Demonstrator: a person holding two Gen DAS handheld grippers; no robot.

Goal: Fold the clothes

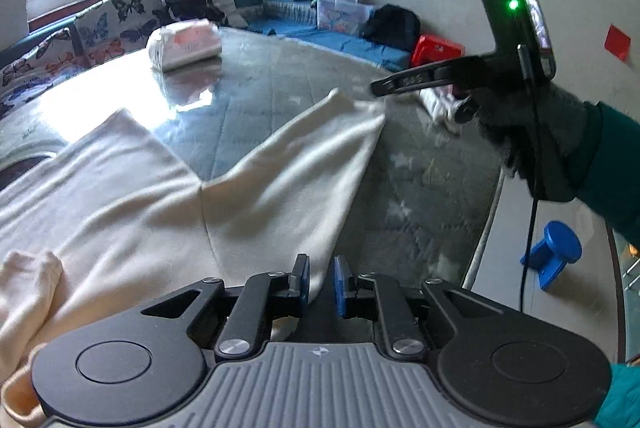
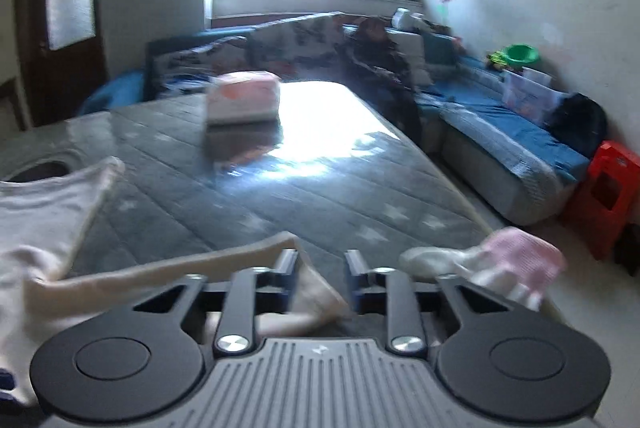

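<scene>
A cream pair of trousers (image 1: pixel 152 203) lies spread on the grey quilted table (image 1: pixel 408 187), its legs pointing away. My left gripper (image 1: pixel 322 278) is open at the near edge of the right leg, and cloth lies between its blue pads. My right gripper (image 1: pixel 384 87) sits at the far end of that leg. In the right wrist view the right gripper (image 2: pixel 320 268) is open, with the cream leg end (image 2: pixel 308 284) lying between and under its fingers. The frame is blurred.
A wrapped white and pink package (image 1: pixel 184 43) sits at the far side of the table. A small white and pink garment (image 2: pixel 512 268) lies at the right table edge. A blue sofa (image 2: pixel 512 131), a red stool (image 2: pixel 604 195) and a blue object (image 1: pixel 554 252) stand beyond.
</scene>
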